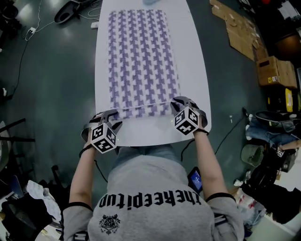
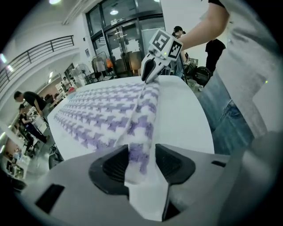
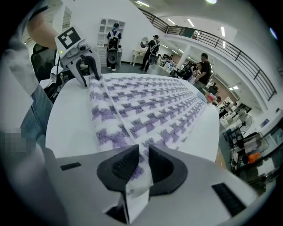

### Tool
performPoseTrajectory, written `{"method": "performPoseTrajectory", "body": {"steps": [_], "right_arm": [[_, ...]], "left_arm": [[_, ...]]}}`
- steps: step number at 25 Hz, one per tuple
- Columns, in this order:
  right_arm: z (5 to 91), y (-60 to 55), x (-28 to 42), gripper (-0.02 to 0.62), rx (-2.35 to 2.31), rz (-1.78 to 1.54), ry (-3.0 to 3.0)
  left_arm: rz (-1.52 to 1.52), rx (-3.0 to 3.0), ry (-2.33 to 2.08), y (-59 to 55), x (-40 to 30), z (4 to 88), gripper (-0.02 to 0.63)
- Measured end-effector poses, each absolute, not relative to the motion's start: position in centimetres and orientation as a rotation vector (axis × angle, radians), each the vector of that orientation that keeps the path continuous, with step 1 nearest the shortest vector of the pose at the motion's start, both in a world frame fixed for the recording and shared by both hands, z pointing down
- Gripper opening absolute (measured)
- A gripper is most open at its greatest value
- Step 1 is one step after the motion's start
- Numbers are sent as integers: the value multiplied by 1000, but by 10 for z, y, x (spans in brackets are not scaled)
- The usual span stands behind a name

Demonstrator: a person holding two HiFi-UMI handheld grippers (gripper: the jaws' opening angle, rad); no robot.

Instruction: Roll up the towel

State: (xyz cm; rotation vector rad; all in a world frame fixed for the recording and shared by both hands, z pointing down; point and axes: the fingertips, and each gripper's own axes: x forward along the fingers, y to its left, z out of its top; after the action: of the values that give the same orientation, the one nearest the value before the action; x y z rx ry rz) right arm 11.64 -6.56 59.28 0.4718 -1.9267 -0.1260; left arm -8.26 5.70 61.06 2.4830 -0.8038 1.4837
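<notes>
A white towel with a purple houndstooth pattern (image 1: 141,56) lies lengthwise on the white table (image 1: 195,70). Its near edge is turned over into a narrow roll (image 1: 141,111). My left gripper (image 1: 111,116) is at the roll's left end. In the left gripper view its jaws (image 2: 140,161) stand apart around the roll (image 2: 143,128), with a gap beside one pad. My right gripper (image 1: 181,104) is at the roll's right end. In the right gripper view it (image 3: 142,165) is shut on the towel's edge (image 3: 132,132). Each gripper shows in the other's view: the right (image 2: 148,75), the left (image 3: 86,73).
The person's body stands against the table's near edge (image 1: 155,141). Cardboard sheets and boxes (image 1: 275,70) lie on the floor at the right, cables and gear (image 1: 70,12) at the far left. Several people stand far off in the hall (image 3: 152,48).
</notes>
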Motion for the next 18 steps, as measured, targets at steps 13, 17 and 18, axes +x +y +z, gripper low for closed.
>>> {"method": "performPoseTrajectory", "body": {"steps": [13, 17, 18], "right_arm": [[587, -11, 135, 117, 162, -243, -1948], [612, -13, 149, 120, 161, -276, -1839], [614, -15, 150, 119, 170, -266, -1829]], "left_arm": [[1434, 2426, -770, 50, -85, 613, 153], [1477, 2424, -781, 49, -87, 612, 85], [1483, 2425, -776, 50, -86, 613, 68]]}}
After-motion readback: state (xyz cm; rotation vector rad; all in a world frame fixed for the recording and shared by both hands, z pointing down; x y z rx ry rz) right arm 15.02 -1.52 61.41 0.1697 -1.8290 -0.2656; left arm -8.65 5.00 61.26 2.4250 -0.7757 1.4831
